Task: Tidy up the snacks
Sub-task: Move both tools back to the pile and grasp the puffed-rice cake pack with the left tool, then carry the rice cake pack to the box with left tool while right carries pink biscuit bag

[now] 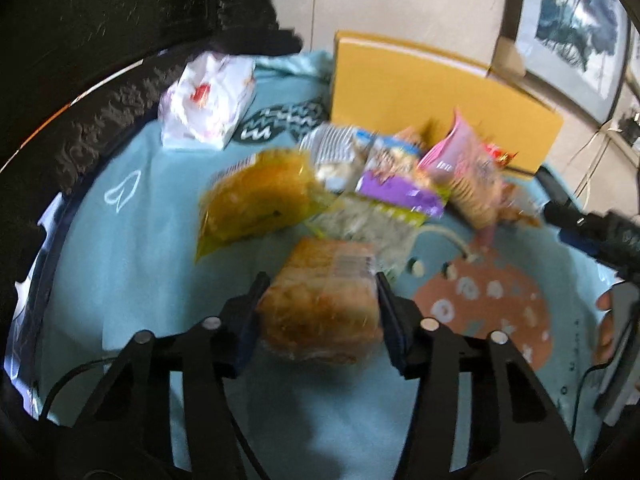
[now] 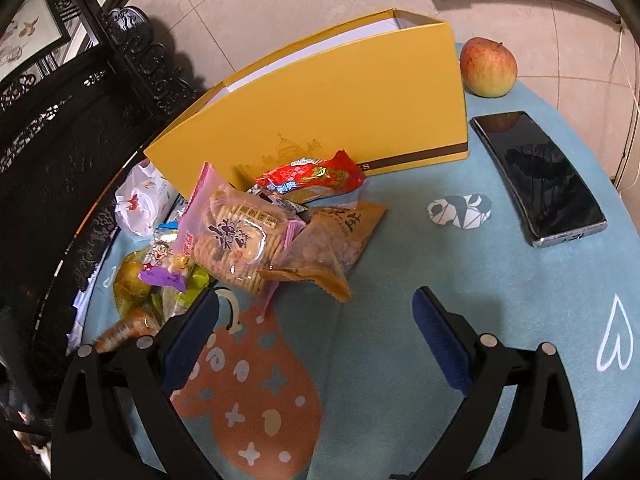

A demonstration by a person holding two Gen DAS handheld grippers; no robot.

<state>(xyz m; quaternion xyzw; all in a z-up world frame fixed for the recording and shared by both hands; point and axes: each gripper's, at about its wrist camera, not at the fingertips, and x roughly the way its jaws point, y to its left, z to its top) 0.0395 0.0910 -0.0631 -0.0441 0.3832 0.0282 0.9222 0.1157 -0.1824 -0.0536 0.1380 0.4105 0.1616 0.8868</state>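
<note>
My left gripper (image 1: 320, 280) is shut on a clear-wrapped golden bread packet (image 1: 320, 308), with one finger pressed on each side of it, just above the light blue cloth (image 1: 120, 264). Behind it lies a pile of snacks: a yellow packet (image 1: 256, 200), a purple packet (image 1: 400, 192) and a pink cracker packet (image 1: 468, 176). In the right wrist view the pink cracker packet (image 2: 236, 236), a red packet (image 2: 316, 178) and a brown triangular packet (image 2: 332, 248) lie in front of the open yellow box (image 2: 340, 112). My right gripper (image 2: 316, 296) stands open, with nothing between its fingers, just before the brown packet.
A white plastic bag (image 1: 208, 96) sits at the cloth's far left by dark carved furniture (image 2: 60, 140). An apple (image 2: 488, 66) and a black phone (image 2: 540, 176) lie right of the box. The yellow box (image 1: 420, 92) stands at the table's back edge.
</note>
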